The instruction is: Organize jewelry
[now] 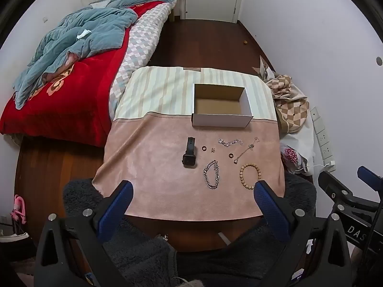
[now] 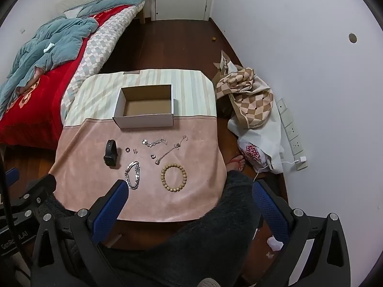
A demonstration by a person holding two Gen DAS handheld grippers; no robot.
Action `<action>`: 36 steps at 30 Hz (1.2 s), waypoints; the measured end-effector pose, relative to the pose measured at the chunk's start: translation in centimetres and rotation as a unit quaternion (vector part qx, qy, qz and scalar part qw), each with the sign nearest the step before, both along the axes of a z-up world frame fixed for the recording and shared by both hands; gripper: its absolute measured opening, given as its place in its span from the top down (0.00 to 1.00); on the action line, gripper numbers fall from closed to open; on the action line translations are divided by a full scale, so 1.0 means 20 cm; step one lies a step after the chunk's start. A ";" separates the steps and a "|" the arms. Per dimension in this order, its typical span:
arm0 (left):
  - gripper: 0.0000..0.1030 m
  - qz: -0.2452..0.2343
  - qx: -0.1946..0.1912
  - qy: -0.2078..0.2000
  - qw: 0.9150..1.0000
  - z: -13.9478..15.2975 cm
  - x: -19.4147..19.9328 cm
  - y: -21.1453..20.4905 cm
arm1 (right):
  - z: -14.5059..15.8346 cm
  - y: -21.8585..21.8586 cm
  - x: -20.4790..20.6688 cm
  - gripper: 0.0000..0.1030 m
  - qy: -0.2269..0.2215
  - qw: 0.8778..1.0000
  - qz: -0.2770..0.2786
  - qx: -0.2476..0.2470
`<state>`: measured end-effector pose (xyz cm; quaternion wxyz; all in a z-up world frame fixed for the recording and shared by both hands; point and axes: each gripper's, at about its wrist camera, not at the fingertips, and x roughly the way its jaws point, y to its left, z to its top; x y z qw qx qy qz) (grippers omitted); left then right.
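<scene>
Left wrist view: the left hand-held gripper (image 1: 192, 195) is wide open and holds nothing, and so is the right hand-held gripper (image 2: 190, 196). Ahead of both lies a desk (image 1: 153, 172) under soft pink cloth. On it, beyond the fingertips, rest a black watch (image 1: 189, 156), a silver chain bracelet (image 1: 211, 174), a round wooden bead bracelet (image 1: 250, 176), small rings and thin chains. Farther ahead stands an open cardboard box (image 1: 221, 105). A red bed (image 1: 69, 100) is at the left. Nothing blocks the way.

One box (image 1: 221, 105), one watch (image 1: 189, 153), four bracelets (image 1: 211, 174), perhaps three rings (image 1: 203, 148).
</scene>
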<state>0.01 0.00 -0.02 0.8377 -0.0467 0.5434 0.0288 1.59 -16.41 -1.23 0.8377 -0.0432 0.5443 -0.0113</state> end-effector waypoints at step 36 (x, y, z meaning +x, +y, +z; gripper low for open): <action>0.00 0.002 0.006 0.004 1.000 -0.02 0.00 0.03 | 0.00 0.01 0.00 0.00 0.000 1.000 0.000 -0.010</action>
